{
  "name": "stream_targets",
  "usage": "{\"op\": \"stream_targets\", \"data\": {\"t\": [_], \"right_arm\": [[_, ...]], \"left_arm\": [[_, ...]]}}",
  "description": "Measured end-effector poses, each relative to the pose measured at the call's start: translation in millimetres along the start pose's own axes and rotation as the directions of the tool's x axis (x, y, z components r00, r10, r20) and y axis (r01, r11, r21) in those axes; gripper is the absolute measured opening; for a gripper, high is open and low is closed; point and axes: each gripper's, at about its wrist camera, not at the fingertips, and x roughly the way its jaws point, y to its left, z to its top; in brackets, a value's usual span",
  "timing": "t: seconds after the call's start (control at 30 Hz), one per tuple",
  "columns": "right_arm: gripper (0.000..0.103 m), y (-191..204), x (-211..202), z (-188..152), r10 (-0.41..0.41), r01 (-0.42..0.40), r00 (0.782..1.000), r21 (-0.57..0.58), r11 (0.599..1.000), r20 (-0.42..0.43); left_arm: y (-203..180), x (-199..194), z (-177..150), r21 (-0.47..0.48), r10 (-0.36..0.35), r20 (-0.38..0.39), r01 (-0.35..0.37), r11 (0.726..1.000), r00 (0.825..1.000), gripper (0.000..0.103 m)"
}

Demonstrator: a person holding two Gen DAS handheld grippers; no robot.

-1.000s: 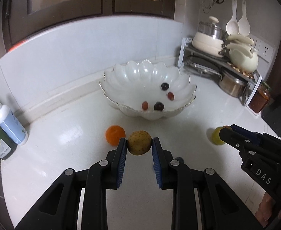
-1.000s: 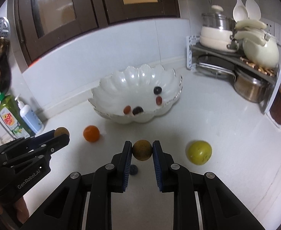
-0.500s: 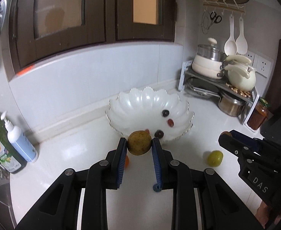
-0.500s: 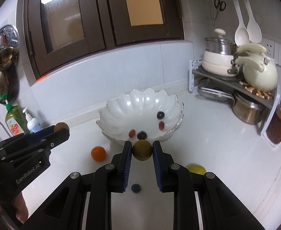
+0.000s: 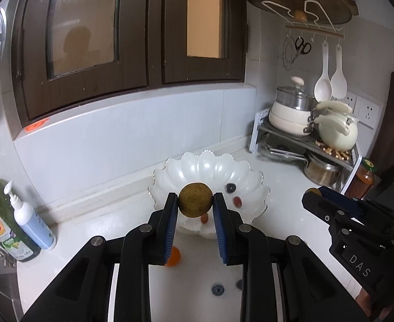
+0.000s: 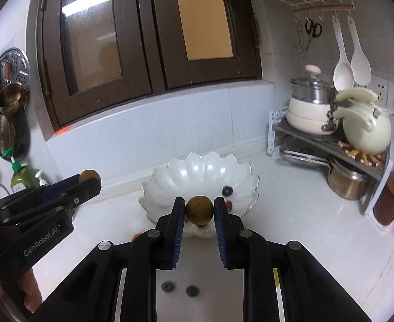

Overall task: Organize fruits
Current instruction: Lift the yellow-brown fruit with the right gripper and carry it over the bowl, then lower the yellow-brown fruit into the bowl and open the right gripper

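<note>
Left of the scalloped white bowl (image 5: 253,173), the orange (image 5: 173,257) on the counter is half hidden behind a finger. In front of the bowl, the left gripper (image 5: 195,205) clenches a yellow-brown fruit (image 5: 195,200), held above the counter. Right of it, the right gripper (image 6: 199,210) grips a darker round fruit (image 6: 199,210); its kind is unclear. Berries inside the bowl are partly covered

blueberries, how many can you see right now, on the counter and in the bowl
3. One blueberry lies inside the white bowl, right of centre. Two sit side by side on the counter below the right gripper: and. The grippers may hide more.
</note>
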Motion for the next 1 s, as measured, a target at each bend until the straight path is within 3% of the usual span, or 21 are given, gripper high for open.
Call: {"op": "stream_targets", "data": {"t": [0.5, 1.0], "right_arm": [[0.024, 4, 5, 46, -0.023, 0.028, 0.994, -0.050, 0.998, 0.110], [0.024, 4, 48, 75, 0.023, -0.020, 0.999, -0.078, 0.997, 0.038]], "left_arm": [[0, 12, 43, 0.001, 0.021, 0.054, -0.021, 1.000, 0.998, 0.027], [-1, 51, 68, -0.014, 0.045, 0.020, -0.045, 0.999, 0.999, 0.027]]}}
